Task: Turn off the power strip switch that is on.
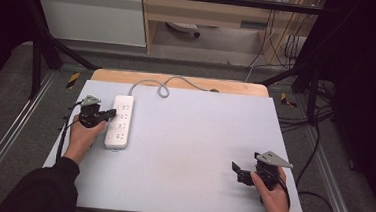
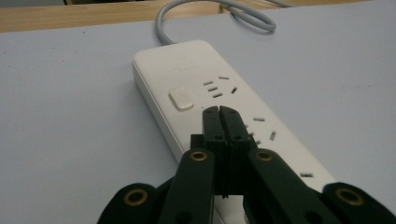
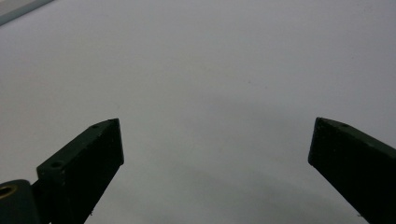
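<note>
High view – grey mat, wooden table edge

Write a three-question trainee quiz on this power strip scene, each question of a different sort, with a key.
1. True or false: the left gripper has its jaws closed together above the power strip.
2. Which gripper stands open over the bare blue-grey table mat? A) left B) right C) both
3. Fill in: the power strip's grey cable runs toward the ____ edge of the table.

Key
1. True; nothing lies between the jaws, and their tips sit just short of the white button.
2. B; the right gripper shows two jaws wide apart.
3. Far.
</note>
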